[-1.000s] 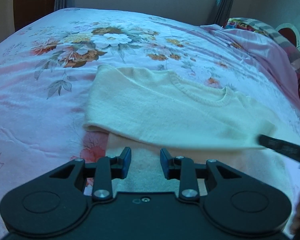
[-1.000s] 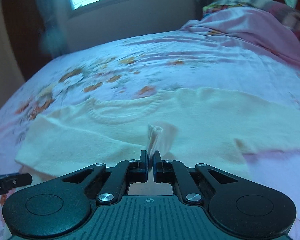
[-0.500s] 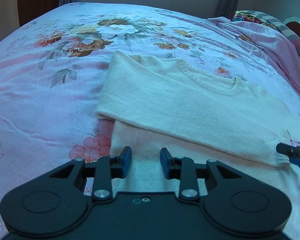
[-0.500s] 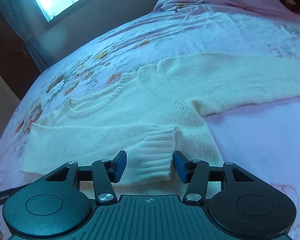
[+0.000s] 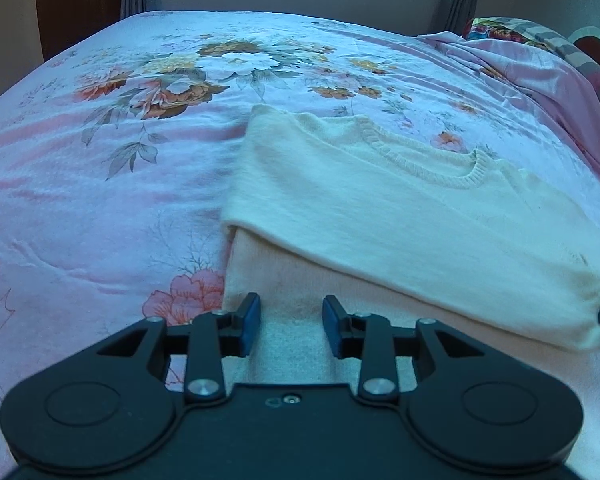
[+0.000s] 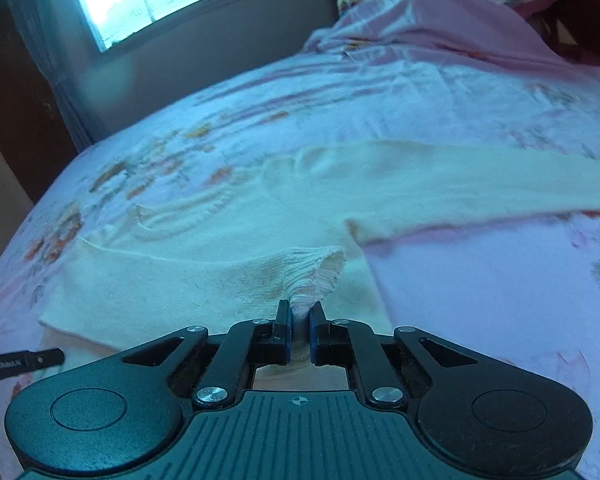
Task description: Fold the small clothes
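One cream sweater [image 5: 400,216] lying mid-frame on floral bedsheet [image 5: 100,184].
Right gripper [image 6: 300,326] is clamping the folded sleeve cuff [image 6: 316,272]; left gripper [image 5: 291,330] is hovering, jaws apart.

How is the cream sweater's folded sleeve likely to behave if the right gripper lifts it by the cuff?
Probably floppy: the sleeve lies limp. The ribbed cuff bunches in the right gripper, so it likely stretches, not slips.

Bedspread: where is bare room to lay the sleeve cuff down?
Bare floral bedspread lies left of the cream sweater, and below its outstretched sleeve. Crowded: the sweater body, where the right hand-held gripper pinches the cuff.
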